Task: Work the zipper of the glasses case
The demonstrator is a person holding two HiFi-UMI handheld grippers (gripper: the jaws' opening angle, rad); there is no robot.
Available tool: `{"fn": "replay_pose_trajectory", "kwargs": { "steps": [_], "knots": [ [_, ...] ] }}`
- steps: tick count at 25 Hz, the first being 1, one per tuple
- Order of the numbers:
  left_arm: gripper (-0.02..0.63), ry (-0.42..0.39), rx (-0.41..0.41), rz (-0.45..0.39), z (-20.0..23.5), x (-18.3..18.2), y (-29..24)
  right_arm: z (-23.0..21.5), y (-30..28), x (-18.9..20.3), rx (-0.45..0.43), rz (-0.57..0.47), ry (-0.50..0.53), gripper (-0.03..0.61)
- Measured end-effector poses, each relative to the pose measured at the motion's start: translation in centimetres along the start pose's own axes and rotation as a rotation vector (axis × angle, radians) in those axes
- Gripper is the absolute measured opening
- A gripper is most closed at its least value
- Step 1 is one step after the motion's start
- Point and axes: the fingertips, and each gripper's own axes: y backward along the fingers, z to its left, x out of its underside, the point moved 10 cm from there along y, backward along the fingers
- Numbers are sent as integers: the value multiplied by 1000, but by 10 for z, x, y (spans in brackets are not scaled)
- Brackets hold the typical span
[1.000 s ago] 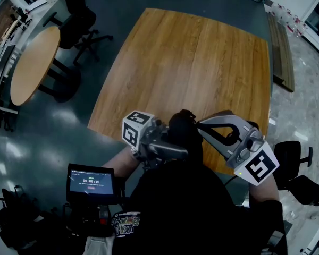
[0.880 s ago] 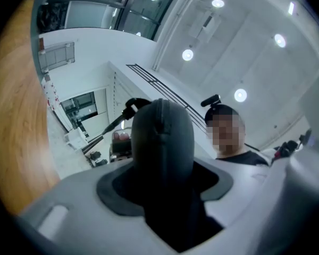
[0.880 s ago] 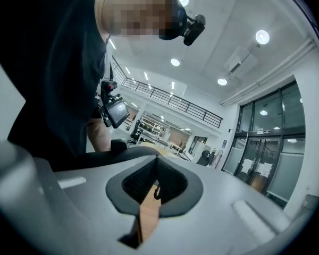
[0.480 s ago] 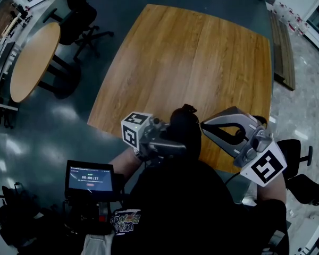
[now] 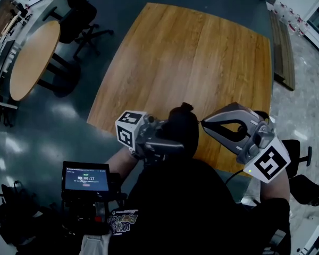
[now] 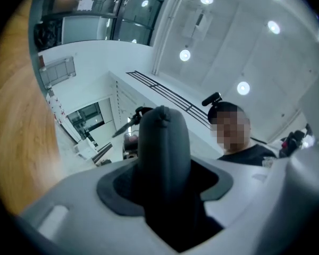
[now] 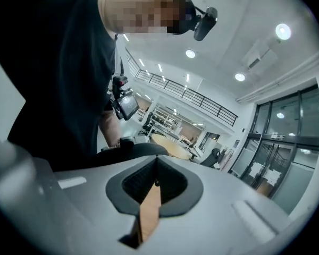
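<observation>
The dark grey glasses case (image 5: 183, 125) stands upright just above the near edge of the wooden table (image 5: 191, 57). My left gripper (image 5: 176, 141) is shut on its lower part; in the left gripper view the case (image 6: 162, 142) fills the gap between the jaws of the left gripper (image 6: 165, 187). My right gripper (image 5: 203, 123) comes in from the right, with its tips against the side of the case. Its jaws are shut in the right gripper view (image 7: 157, 183), with a small dark zipper pull (image 7: 156, 184) pinched at the tips. The case (image 7: 141, 149) shows behind them.
A round table (image 5: 34, 57) and an office chair (image 5: 77, 20) stand on the floor at the left. A small lit screen (image 5: 85, 179) hangs near the person's body. Another black chair (image 5: 303, 182) is at the right edge.
Both grippers have rolled a little and the left one's marker cube has shifted slightly left. Both grips look unchanged.
</observation>
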Motion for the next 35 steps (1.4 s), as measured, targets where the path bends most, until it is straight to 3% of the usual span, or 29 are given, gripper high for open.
{"fn": "replay_pose_trajectory", "kwargs": {
  "steps": [9,13,16,19,20,22,25,28,31,35],
  "knots": [
    [253,-21,-6,-94,-5,11,11,14,-1,-8,-122,66,22,2],
    [252,-11,9,-170,-7,1,10,12,-2,-6,-81,13,-12,2],
    [253,-38,-21,-215,-4,-8,13,13,-9,-9,-36,53,49,3],
    [255,1,-11,-395,-1,-22,22,26,-19,-1,-74,97,76,2],
    [258,-9,-20,-421,-1,-27,23,31,-22,2,-76,113,81,5],
    [255,-47,-88,-401,0,-32,23,34,-21,10,-51,125,64,2],
    [258,11,-123,-475,11,-32,24,30,-18,19,13,74,-39,3],
    [262,70,-154,-590,15,-28,26,30,-18,23,67,66,-61,5],
    [264,98,-105,-555,17,-27,23,30,-5,28,82,-20,-190,2],
    [265,140,-71,-393,16,-27,21,36,-2,35,118,-136,-362,3]
  ]
}}
